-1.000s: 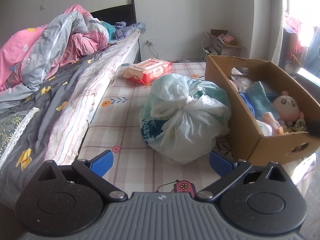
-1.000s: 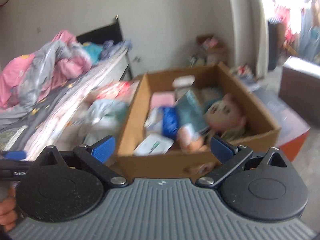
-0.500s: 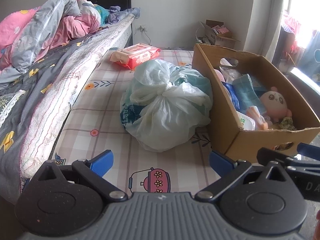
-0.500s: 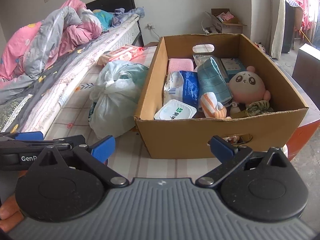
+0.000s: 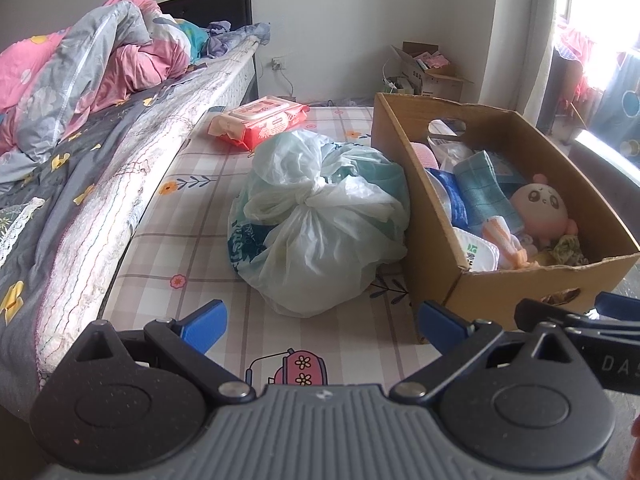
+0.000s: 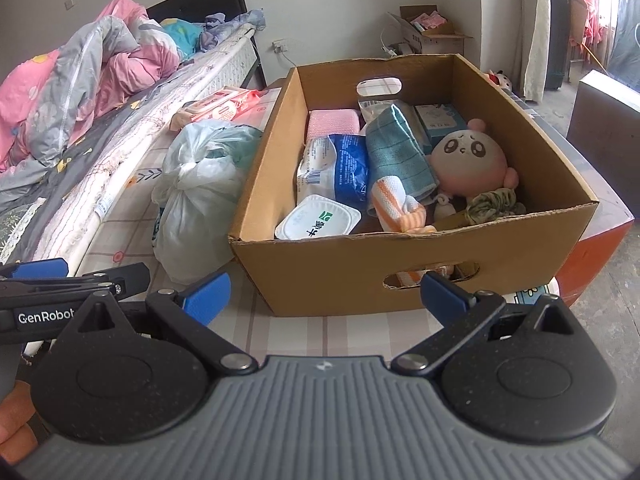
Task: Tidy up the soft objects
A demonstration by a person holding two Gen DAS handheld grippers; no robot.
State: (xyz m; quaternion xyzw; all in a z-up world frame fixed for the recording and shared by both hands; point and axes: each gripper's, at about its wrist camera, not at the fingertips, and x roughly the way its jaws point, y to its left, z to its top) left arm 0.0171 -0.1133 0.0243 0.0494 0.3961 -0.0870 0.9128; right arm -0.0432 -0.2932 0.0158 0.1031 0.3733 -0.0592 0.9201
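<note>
The open brown cardboard box [image 6: 404, 268] sits on the checked, flower-printed bed sheet [image 5: 188, 240], holding the soft things: a round pink plush doll [image 6: 468, 156], a folded teal cloth [image 6: 396, 152], an orange-striped rolled cloth [image 6: 396, 204], a pink sponge-like pad [image 6: 332, 122], a blue-and-white soft pack [image 6: 340, 168] and a white lidded tub [image 6: 316, 220]. Touching the box's left wall is a knotted white plastic bag [image 5: 316, 220]; farther back lies a red pack of wet wipes [image 5: 260, 120].

Against half a second ago, little has shifted — the right view has edged nearer the box, and the left view sits slightly closer to the bag.

A raised mattress with grey and pink bedding [image 5: 80, 92] runs along the left; a small carton [image 5: 428, 72] stands by the white wall.

The left claw [image 5: 320, 318] hovers low over the sheet before the bag, jaws wide apart and empty. The right claw [image 6: 324, 292] is level before the box's near wall, also spread and holding nothing — each claw shows at the other view's edge.
</note>
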